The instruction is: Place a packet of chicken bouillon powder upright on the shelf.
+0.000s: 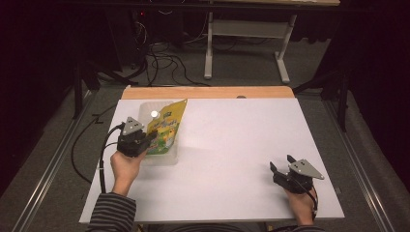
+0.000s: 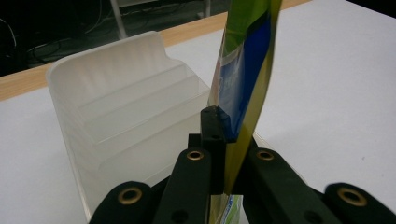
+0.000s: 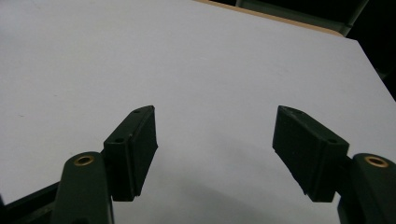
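My left hand-held gripper [image 1: 151,137] has its jaws clamped tight on the lower edge of the green and yellow pouch [image 1: 167,126], which stands upright in the grip. In the left gripper view the pouch [image 2: 243,79] rises just beside the clear plastic tiered holder [image 2: 126,107], at the left side of the white desk [image 1: 232,145]. My right hand-held gripper [image 1: 279,167] rests near the desk's right front corner, well apart, jaws spread wide with nothing between them.
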A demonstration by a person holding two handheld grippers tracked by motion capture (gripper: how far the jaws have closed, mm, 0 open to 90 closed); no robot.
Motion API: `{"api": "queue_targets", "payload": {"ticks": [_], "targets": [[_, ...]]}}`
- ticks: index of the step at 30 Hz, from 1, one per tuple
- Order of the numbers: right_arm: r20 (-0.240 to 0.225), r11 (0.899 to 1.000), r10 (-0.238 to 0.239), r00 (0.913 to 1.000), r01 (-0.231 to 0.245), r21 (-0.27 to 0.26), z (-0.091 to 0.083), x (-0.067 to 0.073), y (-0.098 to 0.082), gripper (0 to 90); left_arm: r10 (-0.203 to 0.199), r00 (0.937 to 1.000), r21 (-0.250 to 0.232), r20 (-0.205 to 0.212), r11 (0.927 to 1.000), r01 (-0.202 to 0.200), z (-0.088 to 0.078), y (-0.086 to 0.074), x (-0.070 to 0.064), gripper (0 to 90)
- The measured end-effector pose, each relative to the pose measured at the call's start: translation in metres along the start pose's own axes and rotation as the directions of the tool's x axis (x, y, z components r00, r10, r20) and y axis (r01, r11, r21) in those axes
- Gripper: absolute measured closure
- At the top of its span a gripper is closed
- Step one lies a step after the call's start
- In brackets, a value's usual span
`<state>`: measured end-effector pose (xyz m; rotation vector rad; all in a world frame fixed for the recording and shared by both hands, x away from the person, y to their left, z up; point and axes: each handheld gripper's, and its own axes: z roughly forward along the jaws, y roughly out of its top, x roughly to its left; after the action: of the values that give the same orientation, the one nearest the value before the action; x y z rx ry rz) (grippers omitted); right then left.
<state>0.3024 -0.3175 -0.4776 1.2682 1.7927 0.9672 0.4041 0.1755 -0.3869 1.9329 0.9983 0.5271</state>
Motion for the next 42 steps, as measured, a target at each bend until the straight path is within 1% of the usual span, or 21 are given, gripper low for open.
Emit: {"api": "queue_targets", "payload": {"ticks": [2,4,5,6,10,14,16,19,23,25,27,29,32,33,35,39,42], "targets": [[0.000,1.000,0.008,1.0000,-0.008,-0.002,0.000,0.000,0.000,31.2,-0.005,1.0000,0.018,-0.003,0.9998,0.005,-0.001,0.000,0.001,89.2],[-0.003,1.000,0.006,1.0000,-0.006,-0.007,-0.001,0.000,0.000,31.2,-0.028,0.9996,0.043,-0.008,0.9987,0.028,-0.003,0.001,0.002,88.7],[-0.003,1.000,0.006,1.0000,-0.006,-0.007,-0.001,0.000,0.000,31.2,-0.028,0.9996,0.051,-0.008,0.9983,0.028,-0.003,0.001,0.002,88.7],[-0.005,1.000,0.008,1.0000,-0.008,-0.008,-0.001,0.000,0.000,31.2,-0.036,0.9993,0.059,-0.008,0.9976,0.036,-0.004,0.001,0.003,88.6],[-0.001,1.000,-0.003,1.0000,0.003,-0.002,0.000,0.001,0.000,31.2,-0.040,0.9992,0.079,0.001,0.9961,0.039,-0.005,0.000,0.004,88.7],[0.001,1.000,0.008,1.0000,-0.008,-0.005,-0.001,0.000,0.000,31.2,-0.036,0.9993,0.101,0.011,0.9942,0.035,-0.006,0.001,0.003,88.7],[0.000,1.000,0.002,1.0000,-0.002,-0.002,0.000,0.000,0.000,31.2,-0.030,0.9996,0.099,0.002,0.9947,0.029,-0.006,0.000,0.001,89.0],[-0.003,1.000,-0.004,1.0000,0.004,-0.004,0.000,0.000,0.000,31.2,-0.009,0.9998,0.086,-0.017,0.9963,0.010,-0.005,0.000,-0.001,89.8],[-0.002,1.000,0.006,1.0000,-0.006,-0.008,-0.001,0.000,0.000,31.2,0.006,0.9997,0.062,-0.026,0.9981,-0.004,-0.003,0.000,-0.005,90.0],[-0.003,1.000,0.006,1.0000,-0.006,-0.006,-0.001,0.000,0.000,31.2,0.014,0.9994,0.030,-0.031,0.9995,-0.013,-0.003,-0.001,-0.008,90.0],[-0.002,1.000,0.007,1.0000,-0.007,-0.006,-0.001,0.000,0.000,31.1,0.006,0.9995,0.000,-0.032,1.0000,-0.006,-0.002,-0.002,-0.008,90.0],[-0.002,1.000,0.007,1.0000,-0.007,-0.007,-0.001,0.000,0.000,31.2,0.008,0.9992,-0.006,-0.039,0.9999,-0.008,-0.002,-0.004,-0.008,90.0],[-0.002,1.000,0.007,1.0000,-0.007,-0.008,-0.001,0.000,0.000,31.2,0.006,0.9994,-0.012,-0.035,0.9999,-0.006,-0.001,-0.007,-0.007,90.0],[-0.003,1.000,0.008,1.0000,-0.008,-0.008,-0.001,0.000,0.000,31.2,0.006,0.9995,-0.010,-0.031,0.9999,-0.006,-0.001,-0.009,-0.007,90.0],[-0.003,1.000,0.007,1.0000,-0.007,-0.008,-0.001,0.000,0.000,31.2,0.010,0.9993,0.008,-0.035,0.9999,-0.010,0.000,-0.012,-0.007,90.0],[-0.003,1.000,0.006,1.0000,-0.006,-0.008,-0.001,0.000,0.000,31.2,-0.013,0.9997,-0.005,-0.021,0.9999,0.012,-0.001,-0.017,-0.006,89.8],[-0.002,1.000,0.005,1.0000,-0.005,-0.005,-0.001,0.000,0.000,31.2,-0.015,0.9998,0.007,-0.013,0.9999,0.015,-0.003,-0.019,-0.005,89.5]]}}
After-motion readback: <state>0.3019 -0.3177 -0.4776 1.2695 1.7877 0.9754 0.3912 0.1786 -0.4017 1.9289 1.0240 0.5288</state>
